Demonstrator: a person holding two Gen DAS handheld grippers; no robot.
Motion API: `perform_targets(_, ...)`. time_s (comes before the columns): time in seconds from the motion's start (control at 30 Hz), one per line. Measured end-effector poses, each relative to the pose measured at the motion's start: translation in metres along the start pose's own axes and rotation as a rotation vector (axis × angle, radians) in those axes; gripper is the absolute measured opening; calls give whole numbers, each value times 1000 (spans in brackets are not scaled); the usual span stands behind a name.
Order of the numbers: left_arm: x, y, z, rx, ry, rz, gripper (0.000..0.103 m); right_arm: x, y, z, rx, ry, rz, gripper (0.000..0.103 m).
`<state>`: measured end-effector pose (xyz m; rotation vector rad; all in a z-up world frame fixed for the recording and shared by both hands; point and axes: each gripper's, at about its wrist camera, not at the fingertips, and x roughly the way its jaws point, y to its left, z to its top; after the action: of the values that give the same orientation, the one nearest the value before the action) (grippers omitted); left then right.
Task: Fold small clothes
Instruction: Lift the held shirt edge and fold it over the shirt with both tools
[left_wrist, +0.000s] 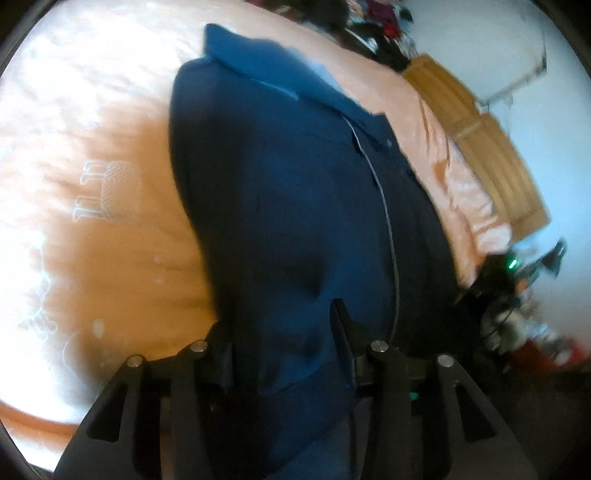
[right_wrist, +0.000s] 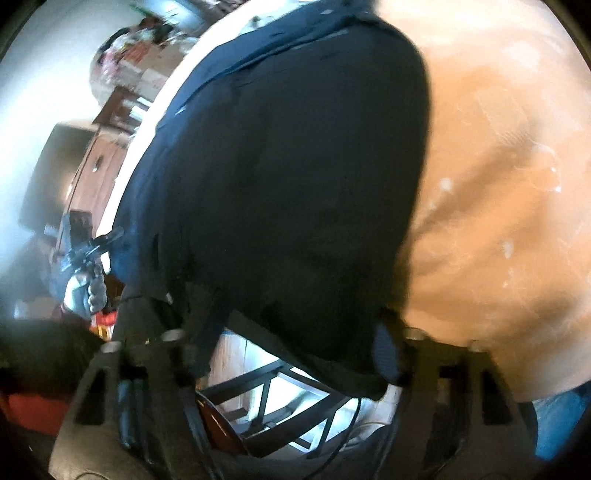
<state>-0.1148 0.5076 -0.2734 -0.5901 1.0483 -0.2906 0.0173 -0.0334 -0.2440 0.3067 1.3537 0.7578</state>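
Navy shirt (left_wrist: 295, 206), on peach bedspread (left_wrist: 92, 240): hem bunched between left hand-held gripper (left_wrist: 284, 354) and right hand-held gripper (right_wrist: 291, 354), both grasping it.

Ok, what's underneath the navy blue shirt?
The navy blue shirt lies on a peach bedsheet, which shows all round it. Whatever is directly under the shirt is covered. Both grippers, left and right, have its hem between their fingers.

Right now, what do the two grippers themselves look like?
Both alike: the left gripper and right gripper are matte black, with angular linkage arms bearing slotted cutouts and round silver pivot pins. A small green light glows on the left one's base. Dark cables run beneath the right one.
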Motion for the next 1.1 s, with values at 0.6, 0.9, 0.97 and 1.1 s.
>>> perform_targets(0.6, -49, -66, 196, -62, -407, -253, 5, -105, 32, 208, -12, -366, 317, 3)
perform_targets(0.9, 105, 7, 318, -200, -218, 204, 29, -14, -47, 320, 83, -313, -5, 48)
perform_targets(0.97, 115, 2, 316, -170, -236, 206, 31, 7, -51, 315, 43, -271, -47, 59)
perform_targets(1.1, 106, -10, 311, -106, -301, 240, 34, 40, -60, 309, 4, -194, -109, 65)
